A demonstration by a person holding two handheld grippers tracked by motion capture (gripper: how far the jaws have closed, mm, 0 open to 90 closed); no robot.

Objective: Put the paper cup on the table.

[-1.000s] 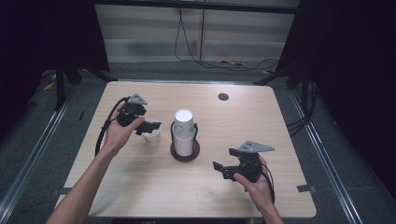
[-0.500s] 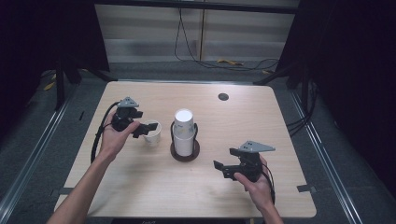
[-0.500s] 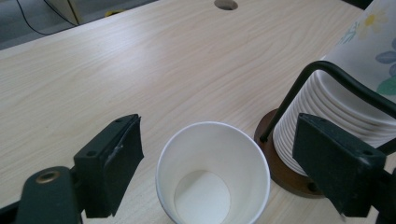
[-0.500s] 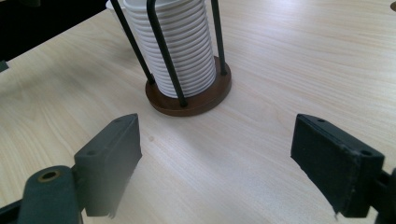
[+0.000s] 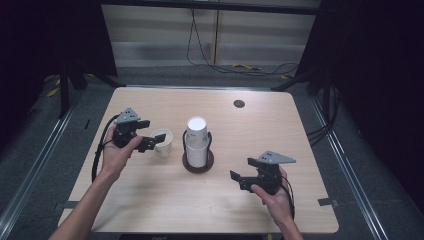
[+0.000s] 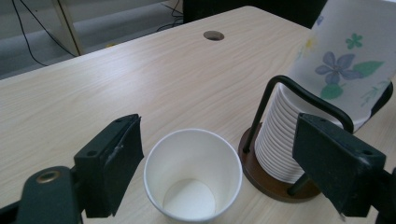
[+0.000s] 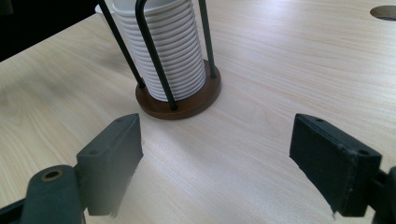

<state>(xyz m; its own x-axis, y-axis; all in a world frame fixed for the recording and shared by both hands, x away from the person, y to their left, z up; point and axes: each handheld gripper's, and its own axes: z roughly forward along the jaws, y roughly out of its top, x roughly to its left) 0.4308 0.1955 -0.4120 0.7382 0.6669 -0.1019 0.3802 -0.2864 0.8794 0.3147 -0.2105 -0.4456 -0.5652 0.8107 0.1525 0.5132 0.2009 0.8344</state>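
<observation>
Meanwhile, at my wooden table [image 5: 150, 200], I hold my left gripper [image 5: 145, 136] beside a single white paper cup [image 5: 162, 141] that stands upright on the tabletop, mouth up and empty inside. My left gripper's view shows that cup [image 6: 193, 172] between the two black jaws, which stand wide on either side of it with a gap at each rim; the pads do not press on it. Just beyond the cup, close but apart from it, stands the stack of paper cups [image 5: 196, 140], nested upside down in a black wire holder [image 5: 208, 145] on a round brown base [image 5: 198, 165]. The topmost cup of that stack carries a printed pattern of blue flowers and green leaves, seen in my left gripper's view [image 6: 341, 65].

My right gripper [image 5: 240, 180] hangs low over bare wood nearer my side of the table, well apart from the holder and pointing toward it. Its jaws have just been closing a little, yet they stand wide with nothing between them but tabletop. A dark round hole [image 5: 239, 103] sits in the far part of the table.
</observation>
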